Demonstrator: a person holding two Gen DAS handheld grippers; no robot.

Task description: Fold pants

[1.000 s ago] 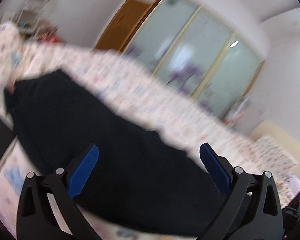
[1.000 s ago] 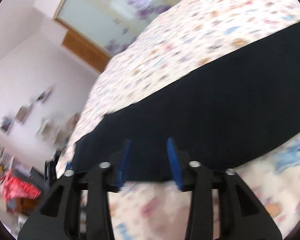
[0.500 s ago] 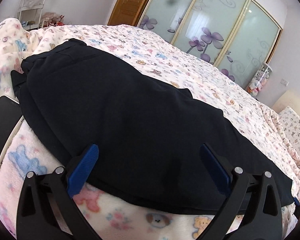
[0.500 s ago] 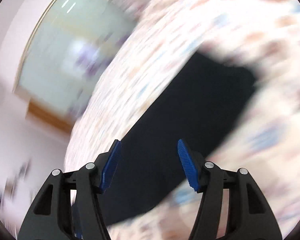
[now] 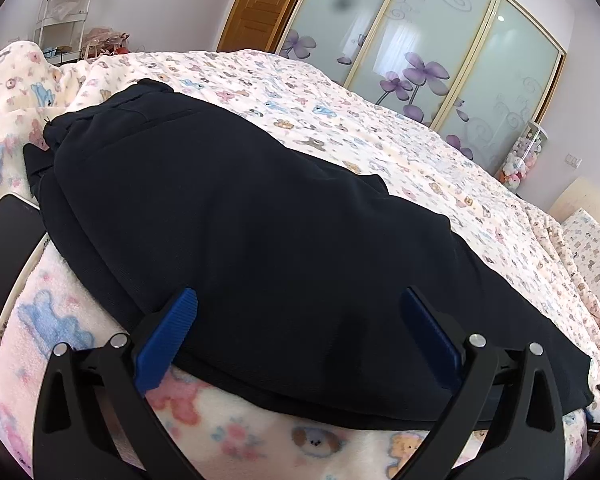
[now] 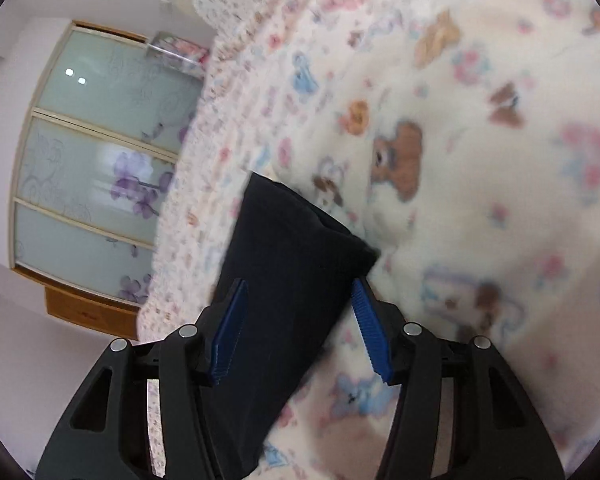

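Observation:
Black pants [image 5: 239,216] lie lengthwise on a bed with a cartoon-bear blanket [image 5: 340,120], waistband at the far left, legs running to the right. My left gripper [image 5: 300,320] is open and empty, its blue pads over the near edge of the pants' middle. In the right wrist view the leg end of the pants [image 6: 295,248] lies between the open blue pads of my right gripper [image 6: 300,316], which holds nothing; the hem lies just beyond the fingertips.
A dark flat slab [image 5: 3,248] lies at the bed's left edge. Glass wardrobe doors with purple flowers [image 5: 420,48], a wooden door [image 5: 259,4] and a white shelf rack [image 5: 63,12] stand behind the bed. A pillow [image 5: 592,248] is at the right.
The right gripper has opened wider and swung along the pants to the leg end. The left gripper has lowered and steadied over the pants' near edge, staying open.

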